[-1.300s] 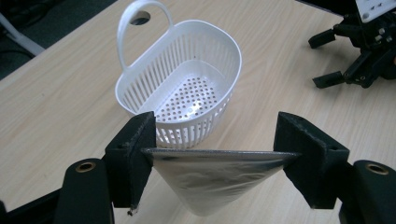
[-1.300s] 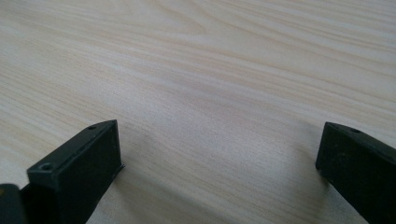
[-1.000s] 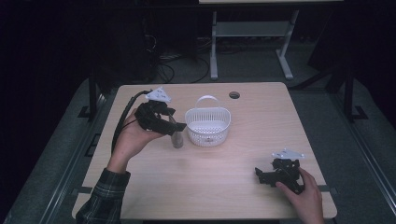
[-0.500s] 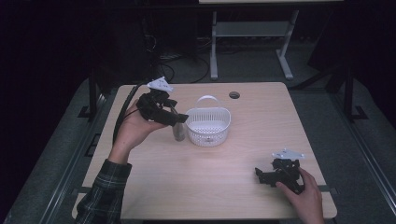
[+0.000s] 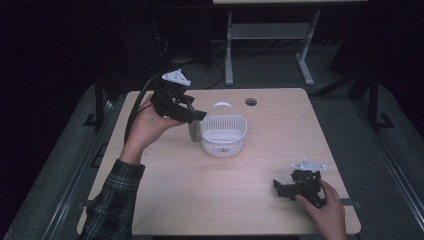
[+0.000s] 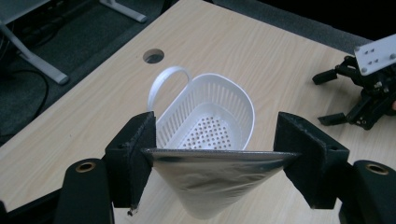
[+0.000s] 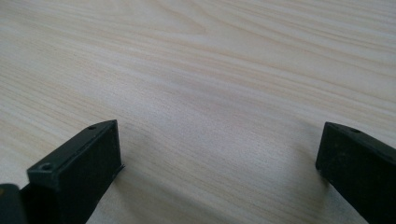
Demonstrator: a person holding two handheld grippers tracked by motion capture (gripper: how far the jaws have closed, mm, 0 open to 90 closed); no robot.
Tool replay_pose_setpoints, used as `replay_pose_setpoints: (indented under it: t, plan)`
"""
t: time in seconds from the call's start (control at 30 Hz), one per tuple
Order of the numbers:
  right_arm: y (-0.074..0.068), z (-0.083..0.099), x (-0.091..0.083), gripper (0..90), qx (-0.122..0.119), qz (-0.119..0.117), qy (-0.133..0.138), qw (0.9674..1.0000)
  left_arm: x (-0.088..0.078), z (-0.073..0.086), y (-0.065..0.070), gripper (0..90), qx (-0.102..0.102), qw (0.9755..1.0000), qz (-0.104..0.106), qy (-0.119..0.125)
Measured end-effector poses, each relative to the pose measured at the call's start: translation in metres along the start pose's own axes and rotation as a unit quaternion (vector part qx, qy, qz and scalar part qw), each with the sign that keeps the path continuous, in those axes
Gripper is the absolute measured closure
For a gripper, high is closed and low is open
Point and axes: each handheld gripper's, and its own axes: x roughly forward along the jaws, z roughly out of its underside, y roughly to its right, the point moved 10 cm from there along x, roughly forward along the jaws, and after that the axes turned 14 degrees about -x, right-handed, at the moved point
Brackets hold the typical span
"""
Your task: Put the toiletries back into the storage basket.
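My left gripper (image 5: 196,116) is shut on a silvery foil pouch (image 5: 194,131), which hangs from it above the table, just left of a white perforated basket (image 5: 225,134). In the left gripper view the pouch (image 6: 210,184) spans the gap between the pads (image 6: 135,156), its top edge pinched flat, with the empty basket (image 6: 212,123) right behind it. My right gripper (image 5: 283,188) rests low at the table's near right corner. Its jaws (image 7: 219,163) stand wide open over bare wood.
The wooden table (image 5: 280,135) has a round cable hole (image 5: 251,102) at its far edge. A metal desk frame (image 5: 270,35) stands on the dark floor beyond. The other gripper (image 6: 369,93) lies far right in the left gripper view.
My left hand has lifted the pouch off the table and carried it up and slightly toward the basket. The right hand has stayed put.
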Motion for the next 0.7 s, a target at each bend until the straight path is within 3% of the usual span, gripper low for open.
replay_pose_setpoints:
  t: [0.27,0.7]
  plan:
    - [0.0,0.0,0.0,0.0,0.0,0.0,0.0,1.0,0.007,-0.014,-0.002,29.7,0.0,1.0,0.003,0.002]
    - [0.0,0.0,0.0,0.0,0.0,0.0,0.0,1.0,0.028,-0.02,0.001,29.7,-0.001,0.9999,0.009,0.006]
